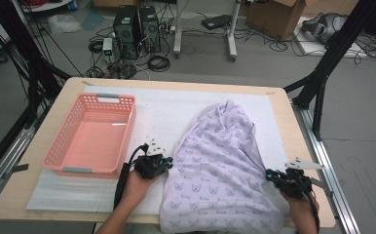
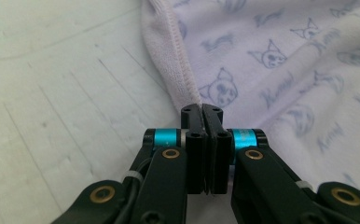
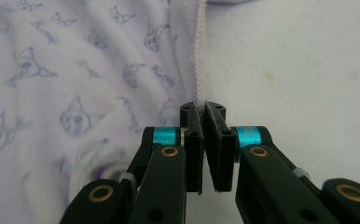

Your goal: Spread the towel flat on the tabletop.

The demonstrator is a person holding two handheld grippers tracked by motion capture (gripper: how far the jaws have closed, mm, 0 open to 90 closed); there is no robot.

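Cloth (image 1: 220, 165) runs lengthwise away from me, right of the basket (image 1: 92, 134); my left gripper (image 2: 201, 109) and right gripper (image 3: 201, 106) each pinch an opposite side hem, near end.

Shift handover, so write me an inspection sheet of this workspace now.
Surface: wooden table under a white mat.
Job's things: lilac printed cloth, bunched, near end hanging over the table's front edge.
Clutter: empty pink basket left of the cloth.
Grippers: left gripper shut on the cloth's hem; right gripper shut on the opposite hem.
Cables: black cable trails from the left gripper.
Surroundings: computer towers, cardboard box, loose floor cables.
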